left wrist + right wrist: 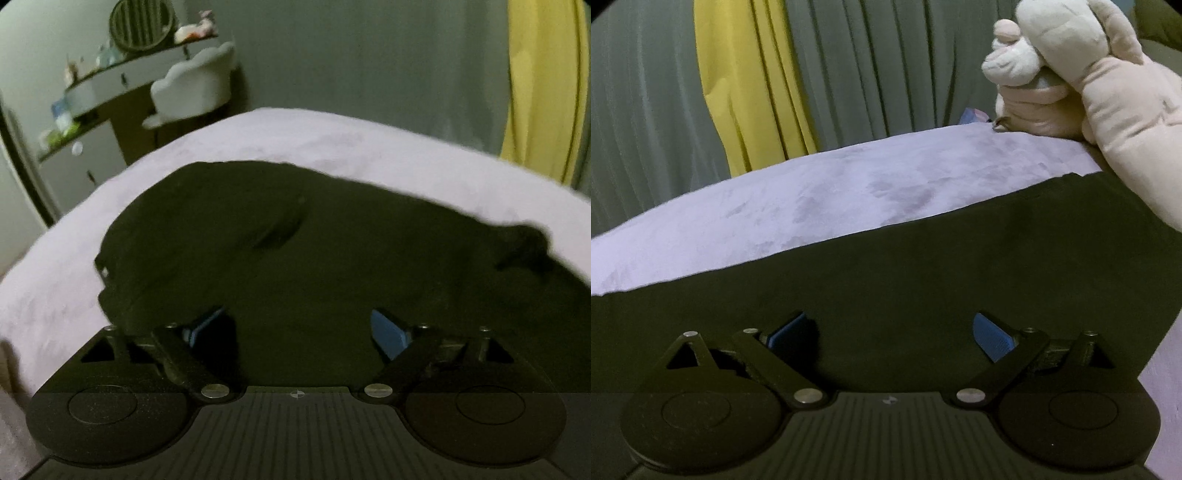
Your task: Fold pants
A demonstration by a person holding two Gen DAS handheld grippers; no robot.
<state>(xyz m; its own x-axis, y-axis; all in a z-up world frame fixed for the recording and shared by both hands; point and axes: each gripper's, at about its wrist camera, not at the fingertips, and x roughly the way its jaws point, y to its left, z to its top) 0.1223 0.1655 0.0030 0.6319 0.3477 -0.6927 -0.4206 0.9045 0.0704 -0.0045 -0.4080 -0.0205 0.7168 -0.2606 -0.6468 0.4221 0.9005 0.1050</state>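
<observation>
The left claw (298, 330) is spread wide, its 2 blue pads (388, 332) apart and low over the black pants (295, 258), pinching nothing. The right claw (889, 332) is spread the same way, also empty, with dark cloth filling the gap between its pads. The pants lie flat across the near side of the bed (258, 133), on its lilac cover. From the left wrist they end in a bunched end (528, 243) toward the right; from the right wrist their far edge runs straight across the cover. A plush toy (1108, 81) sits at the far right corner of the bed, an arm resting on the pants. A grey curtain with a yellow panel (746, 81) hangs behind.

This looks like the reach before a fold: both claws are poised but neither has gripped. The cloth is so dark that I cannot tell how many layers lie there. Next, each claw needs to close on the near edge, then lift and carry it over.
</observation>
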